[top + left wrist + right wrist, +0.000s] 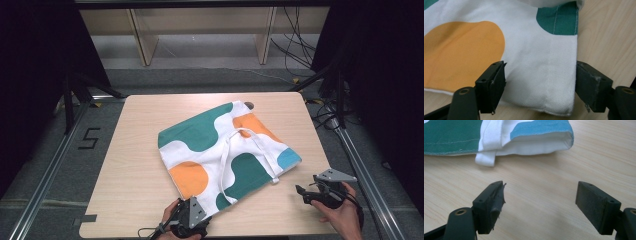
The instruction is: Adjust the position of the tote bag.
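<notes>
One tote bag (220, 150) lies flat on the wooden table (130, 150), approx. centre, turned at an angle; print is white w/ green, orange and blue patches: 2 orange (189, 177), 1 blue (289, 158) at the right corner. Two white handles (250, 142) lie looped on top of the bag. Two grippers in use, one per hand. Left gripper (192, 216) sits at the bag's near corner; in the left gripper view its jaws stand wide w/ the white corner (544, 85) between them, pads not pressing the cloth. Right gripper (306, 194) rests near the table's right edge, apart from the bag; jaws wide, nothing between them but bare tabletop. One handle end (486, 160) lies ahead of it.
</notes>
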### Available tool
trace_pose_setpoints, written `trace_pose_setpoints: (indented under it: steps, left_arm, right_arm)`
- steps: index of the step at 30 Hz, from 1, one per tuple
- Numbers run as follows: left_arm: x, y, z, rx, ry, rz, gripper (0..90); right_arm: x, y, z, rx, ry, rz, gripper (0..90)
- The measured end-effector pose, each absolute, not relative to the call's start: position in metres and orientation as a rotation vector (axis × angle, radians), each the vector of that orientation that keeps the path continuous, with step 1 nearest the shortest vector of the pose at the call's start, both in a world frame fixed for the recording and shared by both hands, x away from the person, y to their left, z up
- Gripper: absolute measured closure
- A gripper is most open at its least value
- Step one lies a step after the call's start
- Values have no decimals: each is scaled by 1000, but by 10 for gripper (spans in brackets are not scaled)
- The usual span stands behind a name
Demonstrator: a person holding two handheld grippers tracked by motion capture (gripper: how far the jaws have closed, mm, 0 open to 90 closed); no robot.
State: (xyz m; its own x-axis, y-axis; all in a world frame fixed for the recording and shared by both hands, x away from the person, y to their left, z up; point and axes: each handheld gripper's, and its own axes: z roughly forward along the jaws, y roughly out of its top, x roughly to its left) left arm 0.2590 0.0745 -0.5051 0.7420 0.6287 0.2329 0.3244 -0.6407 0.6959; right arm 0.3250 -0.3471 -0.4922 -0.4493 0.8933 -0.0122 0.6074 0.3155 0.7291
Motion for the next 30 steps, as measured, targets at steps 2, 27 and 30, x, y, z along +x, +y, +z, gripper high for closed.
trace_pose_setpoints:
  steps: [2, 27, 30]
  left_arm:
    - [259, 74, -505, 2295, 702, 605, 347]
    - [283, 140, -490, 2203, 772, 660, 848]
    - [289, 151, -489, 2174, 806, 656, 844]
  right_arm:
    - [325, -347, -492, 1339, 2180, 932, 242]
    - [332, -328, -486, 1152, 2170, 908, 336]
    - [338, -318, -489, 1092, 2224, 868, 347]
